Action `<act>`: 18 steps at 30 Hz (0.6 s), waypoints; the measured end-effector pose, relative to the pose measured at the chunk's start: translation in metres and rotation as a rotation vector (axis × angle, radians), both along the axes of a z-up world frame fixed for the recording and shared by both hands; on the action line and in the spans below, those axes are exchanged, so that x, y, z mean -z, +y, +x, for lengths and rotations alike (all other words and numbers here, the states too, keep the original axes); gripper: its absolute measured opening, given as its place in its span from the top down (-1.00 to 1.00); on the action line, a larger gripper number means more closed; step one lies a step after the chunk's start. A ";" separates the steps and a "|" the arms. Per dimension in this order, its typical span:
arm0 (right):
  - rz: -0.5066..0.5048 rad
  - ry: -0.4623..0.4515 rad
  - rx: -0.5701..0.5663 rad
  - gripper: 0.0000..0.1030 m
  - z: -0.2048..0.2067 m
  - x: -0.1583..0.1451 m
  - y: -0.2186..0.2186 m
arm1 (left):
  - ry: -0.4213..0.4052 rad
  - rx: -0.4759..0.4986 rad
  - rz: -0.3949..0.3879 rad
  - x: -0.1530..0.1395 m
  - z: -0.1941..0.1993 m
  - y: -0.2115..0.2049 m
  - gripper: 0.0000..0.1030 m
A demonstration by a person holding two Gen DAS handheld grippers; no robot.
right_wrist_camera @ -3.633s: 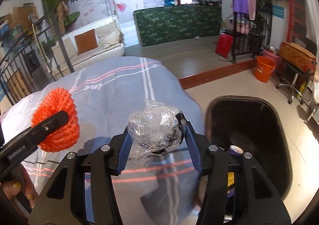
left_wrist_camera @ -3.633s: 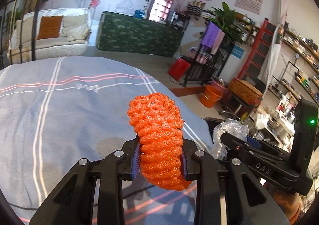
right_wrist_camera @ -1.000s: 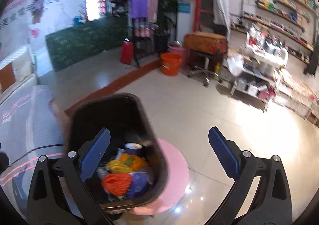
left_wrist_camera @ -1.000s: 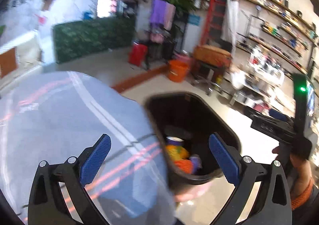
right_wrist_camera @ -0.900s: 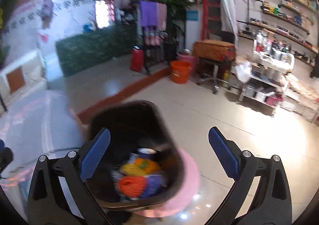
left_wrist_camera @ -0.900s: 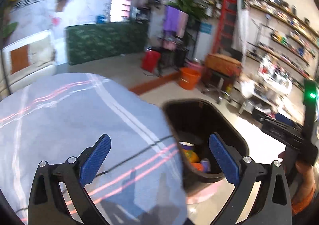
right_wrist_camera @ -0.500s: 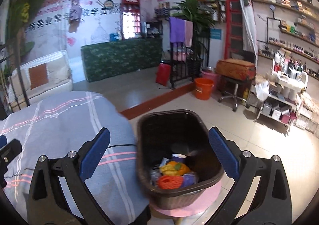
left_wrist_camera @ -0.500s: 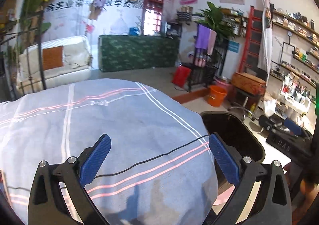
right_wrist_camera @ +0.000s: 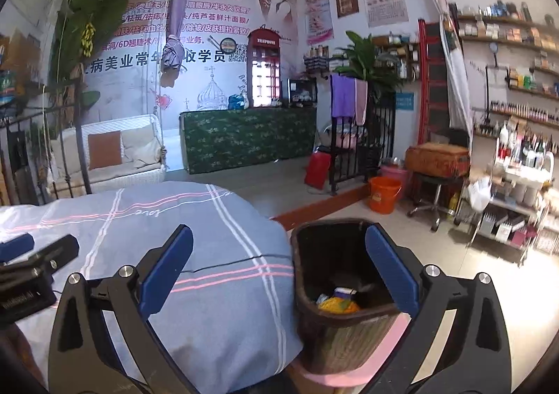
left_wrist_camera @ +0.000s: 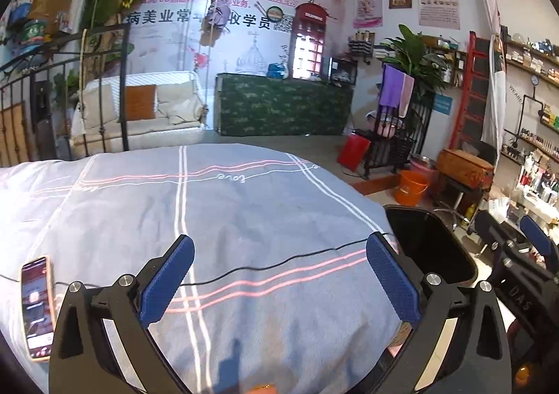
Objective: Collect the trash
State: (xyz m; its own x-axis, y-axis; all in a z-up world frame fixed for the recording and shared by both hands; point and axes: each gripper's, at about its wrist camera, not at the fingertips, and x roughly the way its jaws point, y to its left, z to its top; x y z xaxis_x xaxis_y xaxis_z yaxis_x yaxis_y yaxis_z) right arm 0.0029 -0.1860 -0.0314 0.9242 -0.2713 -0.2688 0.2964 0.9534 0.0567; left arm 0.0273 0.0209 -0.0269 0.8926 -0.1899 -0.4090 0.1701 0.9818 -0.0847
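A dark woven trash basket [right_wrist_camera: 311, 247] stands on the floor by the bed's right edge, with yellow and other coloured trash [right_wrist_camera: 337, 303] at its bottom. It also shows in the left wrist view [left_wrist_camera: 433, 247]. My left gripper [left_wrist_camera: 279, 275] is open and empty above the grey-blue bedspread [left_wrist_camera: 244, 205]. My right gripper [right_wrist_camera: 279, 271] is open and empty, straddling the bed edge and the basket. The right gripper also shows at the right of the left wrist view [left_wrist_camera: 517, 254].
A phone [left_wrist_camera: 35, 306] lies at the bed's left, with a thin black cable [left_wrist_camera: 279, 259] running across the bedspread. A pink mat [right_wrist_camera: 349, 373] lies under the basket. An orange bucket [right_wrist_camera: 382, 194], a stool and shelves stand on the tiled floor beyond.
Both grippers held trash, an orange foam net and a clear plastic bag, and now are empty and open. Both views have swung back from over the basket toward the bed.
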 end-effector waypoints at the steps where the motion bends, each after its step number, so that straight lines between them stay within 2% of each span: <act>1: 0.009 0.003 0.000 -0.89 -0.002 0.000 0.001 | -0.011 -0.009 0.002 0.000 -0.005 0.002 -0.89; 10: -0.007 -0.006 -0.015 -0.89 -0.012 0.000 0.010 | -0.042 -0.049 -0.033 -0.006 -0.011 0.015 -0.89; 18: -0.004 -0.009 0.004 -0.89 -0.013 0.001 0.010 | -0.051 -0.054 -0.031 -0.006 -0.014 0.016 -0.89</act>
